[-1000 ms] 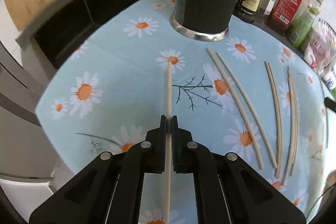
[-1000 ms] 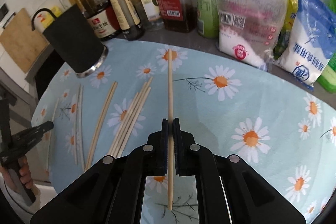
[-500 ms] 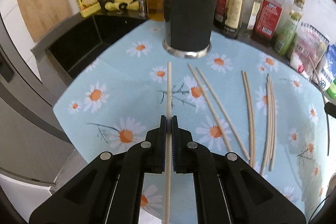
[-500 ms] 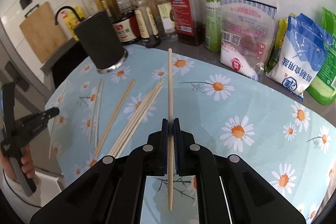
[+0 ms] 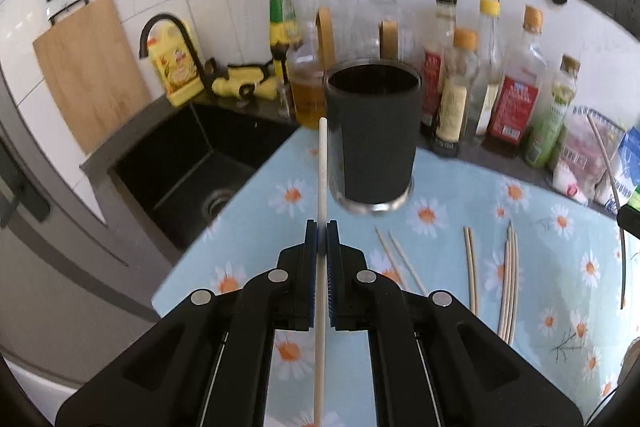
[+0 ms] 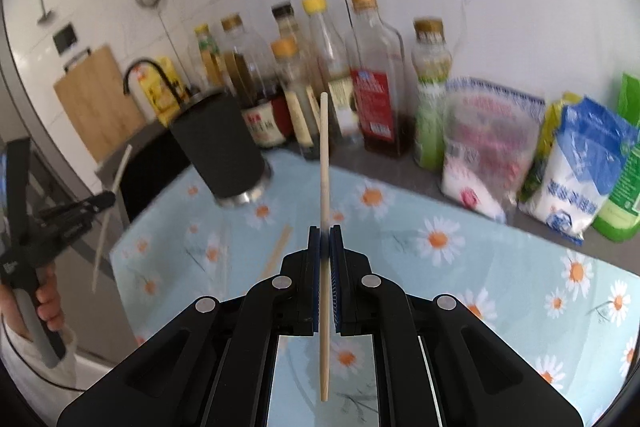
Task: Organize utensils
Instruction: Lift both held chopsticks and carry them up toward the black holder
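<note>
Wooden chopsticks are clamped one in each gripper, both lifted clear of the desk (image 5: pixel 532 227) with its daisy cloth. In the left wrist view the left gripper (image 5: pixel 321 227) has its jaws clenched on a chopstick (image 5: pixel 322 163) that runs forward between them, its tip just left of the black holder (image 5: pixel 374 135); loose chopsticks (image 5: pixel 508 287) lie on the cloth to the right. Only the right wrist view shows the person's hand (image 6: pixel 48 303) on the left tool's handle, and the bags (image 6: pixel 580 167) at the back. There the right gripper (image 6: pixel 325 229) grasps its own chopstick (image 6: pixel 325 155), which sticks out both ahead of and behind the jaws.
</note>
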Available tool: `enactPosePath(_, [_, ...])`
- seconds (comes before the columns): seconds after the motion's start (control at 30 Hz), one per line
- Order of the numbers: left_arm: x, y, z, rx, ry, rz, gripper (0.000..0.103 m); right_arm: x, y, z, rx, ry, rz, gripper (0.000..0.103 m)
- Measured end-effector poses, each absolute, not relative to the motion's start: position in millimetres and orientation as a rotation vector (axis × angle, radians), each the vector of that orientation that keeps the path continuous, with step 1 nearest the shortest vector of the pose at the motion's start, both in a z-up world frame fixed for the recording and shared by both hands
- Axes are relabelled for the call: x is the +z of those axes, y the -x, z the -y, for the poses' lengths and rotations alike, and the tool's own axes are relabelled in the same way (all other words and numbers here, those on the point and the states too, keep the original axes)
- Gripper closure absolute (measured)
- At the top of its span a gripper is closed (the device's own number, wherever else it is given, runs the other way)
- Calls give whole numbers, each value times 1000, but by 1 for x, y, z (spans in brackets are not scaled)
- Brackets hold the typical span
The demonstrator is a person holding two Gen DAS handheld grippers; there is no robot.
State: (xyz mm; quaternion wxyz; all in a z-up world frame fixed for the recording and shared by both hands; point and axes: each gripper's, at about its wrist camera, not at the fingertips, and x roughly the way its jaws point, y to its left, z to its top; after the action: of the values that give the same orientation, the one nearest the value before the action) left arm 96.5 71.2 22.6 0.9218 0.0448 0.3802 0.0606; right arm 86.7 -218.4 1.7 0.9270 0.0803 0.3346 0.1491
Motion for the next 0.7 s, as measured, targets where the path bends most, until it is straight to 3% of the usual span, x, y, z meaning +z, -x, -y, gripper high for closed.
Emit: enactPosePath(0.7, [99, -192, -114, -133, -52, -569, 98, 68, -138, 150, 310, -281, -458, 98])
